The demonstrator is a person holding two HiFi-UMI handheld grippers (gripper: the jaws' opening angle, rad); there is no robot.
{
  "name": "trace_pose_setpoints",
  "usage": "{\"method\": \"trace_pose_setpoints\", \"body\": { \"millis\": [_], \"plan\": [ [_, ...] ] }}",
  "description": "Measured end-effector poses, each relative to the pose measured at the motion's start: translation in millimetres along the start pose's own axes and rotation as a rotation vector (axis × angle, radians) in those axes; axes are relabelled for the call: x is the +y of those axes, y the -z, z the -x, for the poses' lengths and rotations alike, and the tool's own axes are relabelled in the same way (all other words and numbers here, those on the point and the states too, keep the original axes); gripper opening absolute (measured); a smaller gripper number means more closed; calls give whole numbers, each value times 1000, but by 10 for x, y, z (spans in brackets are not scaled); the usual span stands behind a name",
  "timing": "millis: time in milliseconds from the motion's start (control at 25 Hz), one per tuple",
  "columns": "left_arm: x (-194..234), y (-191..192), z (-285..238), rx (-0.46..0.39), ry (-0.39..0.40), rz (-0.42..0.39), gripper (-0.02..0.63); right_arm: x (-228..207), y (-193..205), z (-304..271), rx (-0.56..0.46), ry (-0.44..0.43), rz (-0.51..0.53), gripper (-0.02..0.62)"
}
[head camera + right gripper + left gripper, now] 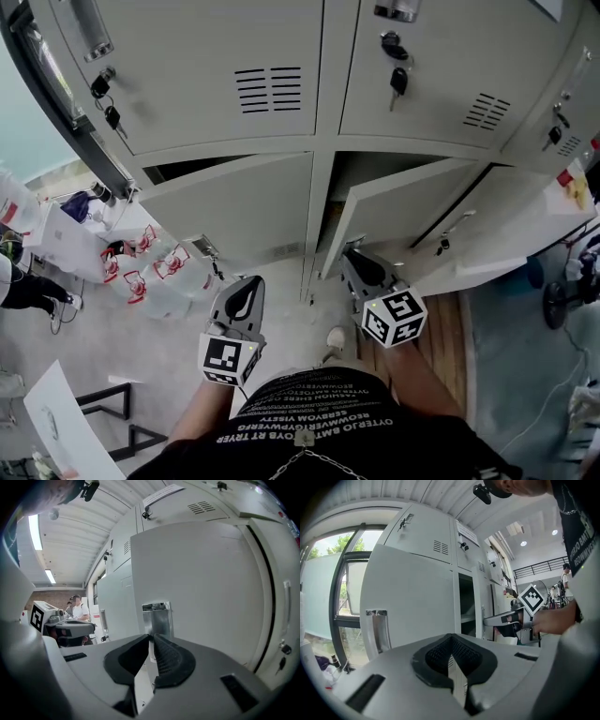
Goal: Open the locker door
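Closest to us are our two tools. Our left hand-held gripper point(246, 289) hangs in the air over the floor point(281, 281). Its jaws are pressed together and there is nothing in them. It points at the lower locker on the left point(225, 211), but it does not touch it.

Our right hand-held gripper point(354, 255) is near it, a little further ahead. Its jaws are squeezed on the shiny metal handle point(157, 615) at the edge of the locker door point(398, 211). That door is in the bottom row, in the middle. It stands partly open, swung out toward us, with a dark gap beside it.

Off to the left, some clear water bottles point(155, 272) with red grips stand on the floor.

Furthest away is the top row of lockers point(225, 56). Their doors are shut, and keys point(398, 80) hang from their locks.
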State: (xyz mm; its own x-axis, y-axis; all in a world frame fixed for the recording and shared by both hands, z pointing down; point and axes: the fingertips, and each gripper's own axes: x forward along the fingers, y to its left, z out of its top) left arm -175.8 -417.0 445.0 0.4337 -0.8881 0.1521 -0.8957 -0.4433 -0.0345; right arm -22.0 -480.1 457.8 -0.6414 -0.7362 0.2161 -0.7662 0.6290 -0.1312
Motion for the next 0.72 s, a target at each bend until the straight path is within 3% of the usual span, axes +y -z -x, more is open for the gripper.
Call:
{"method": "trace_pose_setpoints", "body": {
  "millis": [440, 720],
  "plan": [
    [-342, 53, 439, -10, 104, -12, -8, 50, 138, 592, -30, 60, -28, 21],
    [-471, 71, 695, -21, 118, -6, -8, 113, 237, 911, -6, 62, -31, 8]
  ]
}}
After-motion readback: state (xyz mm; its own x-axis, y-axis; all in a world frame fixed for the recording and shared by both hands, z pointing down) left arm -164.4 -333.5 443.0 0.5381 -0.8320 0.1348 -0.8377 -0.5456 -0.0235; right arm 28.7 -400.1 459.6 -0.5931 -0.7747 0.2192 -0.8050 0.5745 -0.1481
